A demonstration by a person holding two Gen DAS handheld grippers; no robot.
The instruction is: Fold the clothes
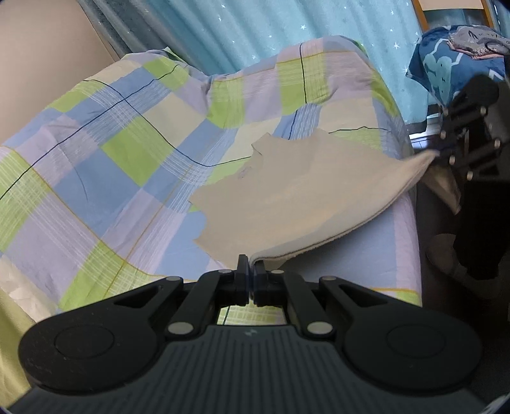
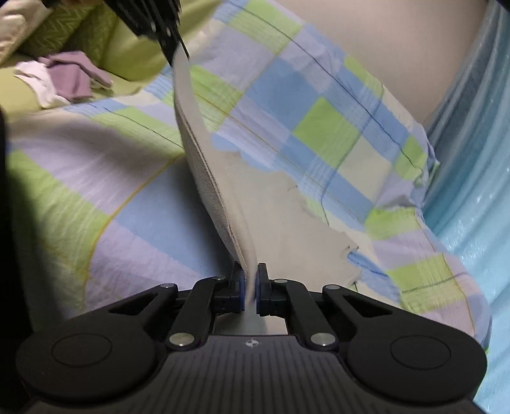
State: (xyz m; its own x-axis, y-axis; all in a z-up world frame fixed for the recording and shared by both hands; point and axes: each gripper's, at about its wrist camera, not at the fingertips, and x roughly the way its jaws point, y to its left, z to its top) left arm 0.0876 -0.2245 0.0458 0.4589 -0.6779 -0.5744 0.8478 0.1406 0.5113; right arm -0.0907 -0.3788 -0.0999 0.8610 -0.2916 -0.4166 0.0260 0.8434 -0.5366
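Beige garment (image 1: 280, 194), soft, light, matte knit with thick hemmed edge, is held stretched above the bed (image 1: 105, 165) near its right edge. One end is clamped in the left gripper (image 1: 250, 270), the other in the right gripper (image 2: 251, 280). Fabric judged limp and sag-prone; corners and hem are best gripped. Bed cover is checked blue, green and lilac cotton, rumpled. Teal starred curtain (image 1: 287, 22) hangs behind.

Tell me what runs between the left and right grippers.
A taut edge of the beige cloth garment spans from left gripper to right gripper, above the checked bedsheet; both views show it.
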